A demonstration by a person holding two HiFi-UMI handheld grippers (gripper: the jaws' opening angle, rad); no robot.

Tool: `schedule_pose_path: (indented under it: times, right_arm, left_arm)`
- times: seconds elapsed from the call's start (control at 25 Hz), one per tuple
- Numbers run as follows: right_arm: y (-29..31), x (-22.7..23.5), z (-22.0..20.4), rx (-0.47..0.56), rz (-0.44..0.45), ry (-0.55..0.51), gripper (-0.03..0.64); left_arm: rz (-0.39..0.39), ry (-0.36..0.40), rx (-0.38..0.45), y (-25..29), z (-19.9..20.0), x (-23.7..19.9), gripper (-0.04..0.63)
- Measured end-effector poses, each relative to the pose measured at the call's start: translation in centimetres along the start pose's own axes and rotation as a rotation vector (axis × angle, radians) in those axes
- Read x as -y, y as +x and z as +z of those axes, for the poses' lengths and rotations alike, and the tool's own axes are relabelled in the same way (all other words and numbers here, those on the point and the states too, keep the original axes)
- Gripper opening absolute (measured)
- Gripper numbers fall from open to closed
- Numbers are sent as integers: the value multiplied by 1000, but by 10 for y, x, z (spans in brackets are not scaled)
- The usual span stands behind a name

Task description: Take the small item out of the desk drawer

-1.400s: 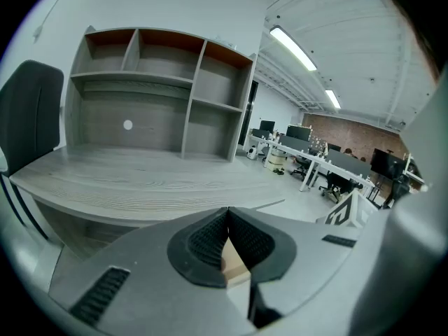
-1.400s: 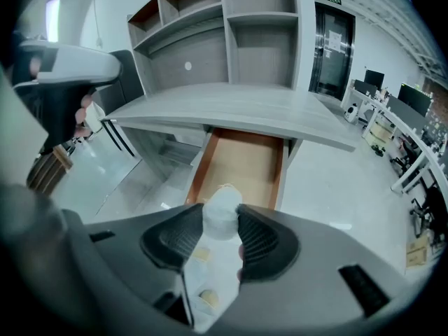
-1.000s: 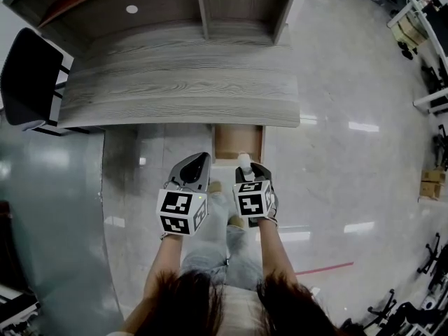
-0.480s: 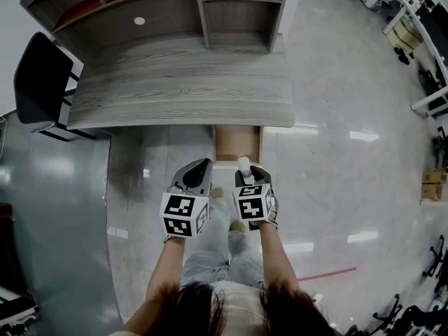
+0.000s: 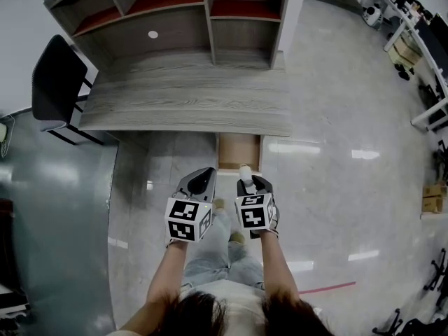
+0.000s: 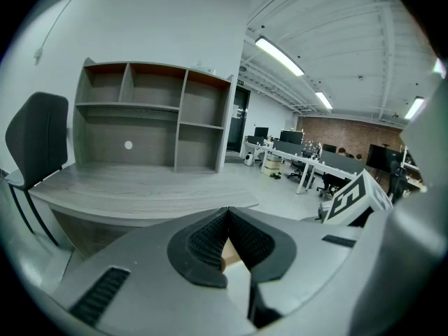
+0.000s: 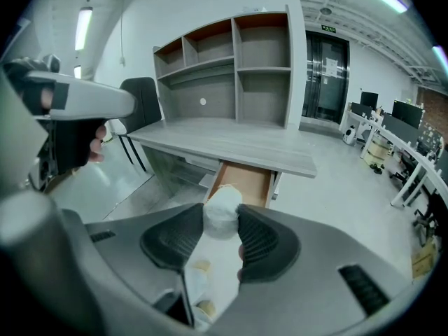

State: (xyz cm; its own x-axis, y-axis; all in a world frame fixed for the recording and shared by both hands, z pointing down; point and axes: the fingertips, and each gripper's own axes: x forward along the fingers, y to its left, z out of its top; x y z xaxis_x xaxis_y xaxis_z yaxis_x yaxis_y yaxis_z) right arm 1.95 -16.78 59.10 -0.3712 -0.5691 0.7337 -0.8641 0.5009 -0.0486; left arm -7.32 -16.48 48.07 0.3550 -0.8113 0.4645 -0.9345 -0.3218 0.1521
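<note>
A small white rounded item [image 7: 222, 209] is clamped between the pads of my right gripper [image 7: 221, 224], which is shut on it; in the head view the item [image 5: 245, 170] pokes out ahead of the right gripper [image 5: 250, 180]. The desk drawer [image 5: 239, 152] stands pulled out under the grey wooden desk [image 5: 185, 100], its brown inside [image 7: 243, 183] bare where it shows. My left gripper [image 5: 199, 183] hangs beside the right one, a little back from the drawer. Its jaws meet at the tips with nothing between them [image 6: 225, 219].
A shelf unit [image 5: 182, 19] with red-backed cubbies stands on the desk's far side. A black chair [image 5: 57, 86] sits at the desk's left end. The person's legs and shoes [image 5: 220, 215] are below the grippers. Office desks and chairs [image 5: 427, 68] line the far right.
The person has stepped back from the desk: desk and drawer sit farther off in the head view. The right gripper still grips the white item, carried away from the drawer. The left gripper stays shut.
</note>
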Motion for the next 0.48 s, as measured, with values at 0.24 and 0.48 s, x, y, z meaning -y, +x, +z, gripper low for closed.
schedule_pose_path:
  times: [0.24,0.48]
  right_arm:
    - [-22,-7,4,36,9,-26,170]
    - [-43,-13,8,74,18,-60,170]
  left_arm:
    - [8,8,16,-17,4,12,16]
    - [10,26,39,-32,11,25,16]
